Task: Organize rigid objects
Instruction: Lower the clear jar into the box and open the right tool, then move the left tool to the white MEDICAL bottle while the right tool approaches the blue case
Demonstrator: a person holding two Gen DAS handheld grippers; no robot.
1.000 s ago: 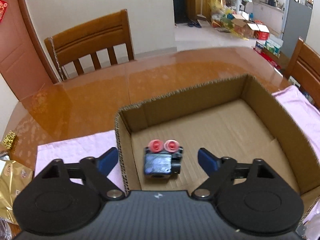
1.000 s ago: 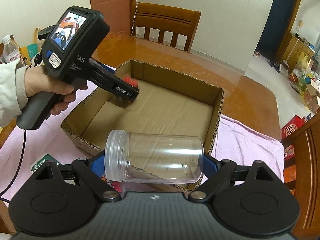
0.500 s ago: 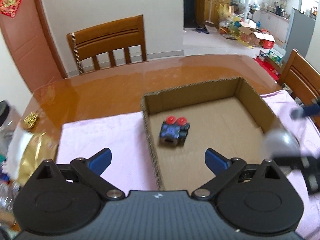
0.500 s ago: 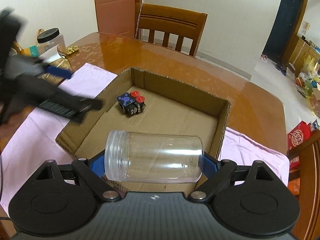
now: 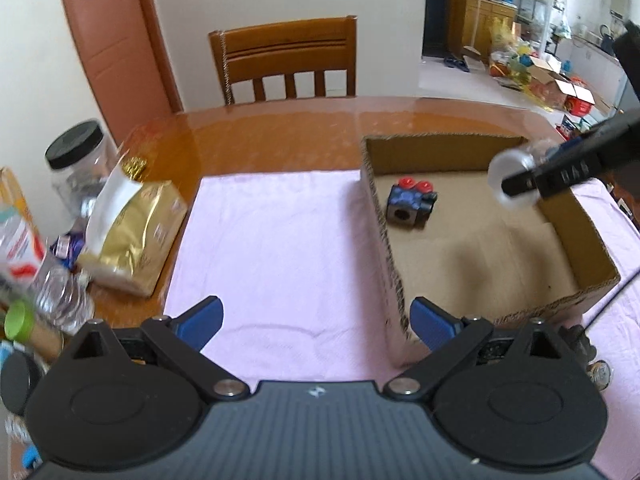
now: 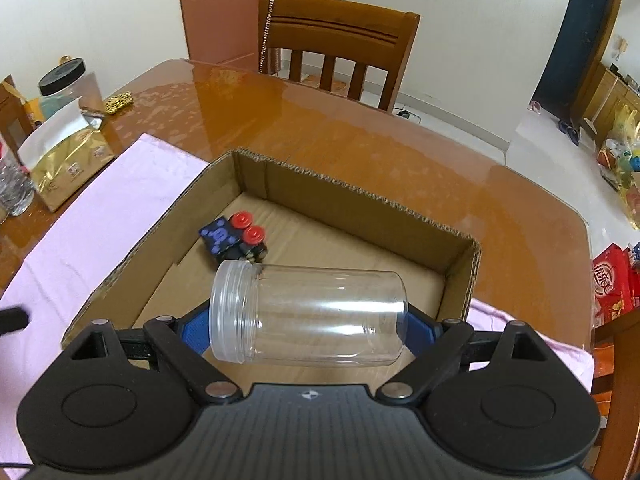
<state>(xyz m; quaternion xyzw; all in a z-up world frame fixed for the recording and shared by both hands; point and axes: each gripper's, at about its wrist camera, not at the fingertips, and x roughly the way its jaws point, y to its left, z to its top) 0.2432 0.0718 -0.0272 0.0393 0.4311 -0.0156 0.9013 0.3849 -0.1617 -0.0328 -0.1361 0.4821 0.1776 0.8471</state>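
Observation:
A cardboard box [image 5: 576, 216] [image 6: 360, 196] sits on a pink cloth [image 5: 272, 248] on the table. A small black and blue toy with two red knobs [image 5: 410, 204] [image 6: 234, 240] lies in the box's far left corner. My right gripper [image 6: 308, 322] is shut on a clear lidless plastic jar [image 6: 308, 316], held sideways over the box's near part; the jar also shows in the left wrist view [image 5: 512, 180]. My left gripper [image 5: 316, 320] is open and empty above the cloth, left of the box.
A gold foil bag [image 5: 132, 232] [image 6: 68, 160], a black-lidded jar [image 5: 76, 168] [image 6: 64, 80], plastic bottles [image 5: 60, 292] and packets crowd the table's left side. A wooden chair [image 5: 288, 60] [image 6: 340, 44] stands behind the table.
My left gripper has pulled back out of the box and moved left over the pink cloth, leaving the toy inside. My right gripper has carried the jar further over the box.

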